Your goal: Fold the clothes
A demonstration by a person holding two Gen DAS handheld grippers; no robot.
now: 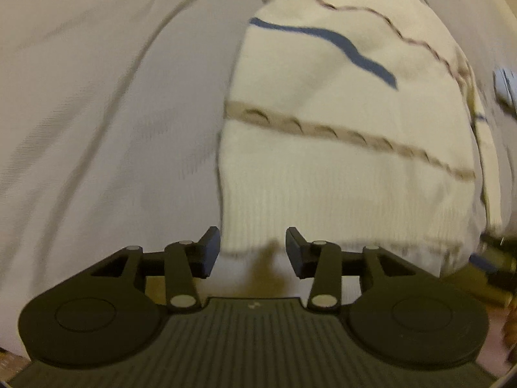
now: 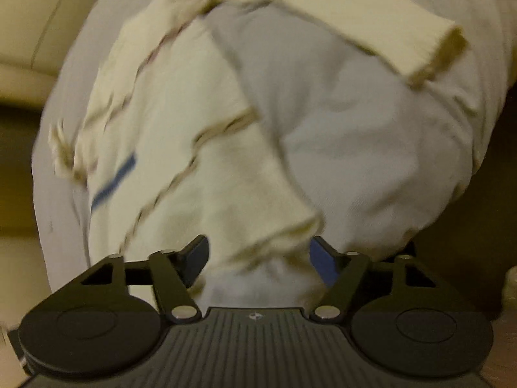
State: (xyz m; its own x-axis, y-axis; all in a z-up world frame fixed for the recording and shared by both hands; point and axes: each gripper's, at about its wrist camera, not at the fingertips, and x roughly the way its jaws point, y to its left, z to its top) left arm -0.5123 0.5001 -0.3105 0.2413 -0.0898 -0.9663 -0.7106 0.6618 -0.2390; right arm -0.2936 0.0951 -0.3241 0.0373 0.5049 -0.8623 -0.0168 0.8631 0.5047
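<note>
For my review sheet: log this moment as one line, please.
stage: fold in progress | sweater: cream, striped, on grey sheet | left gripper: open, empty | right gripper: open, over hem

No readable text, label or number anywhere; only a small, illegible mark on each hand-held gripper's ribbed body.
</note>
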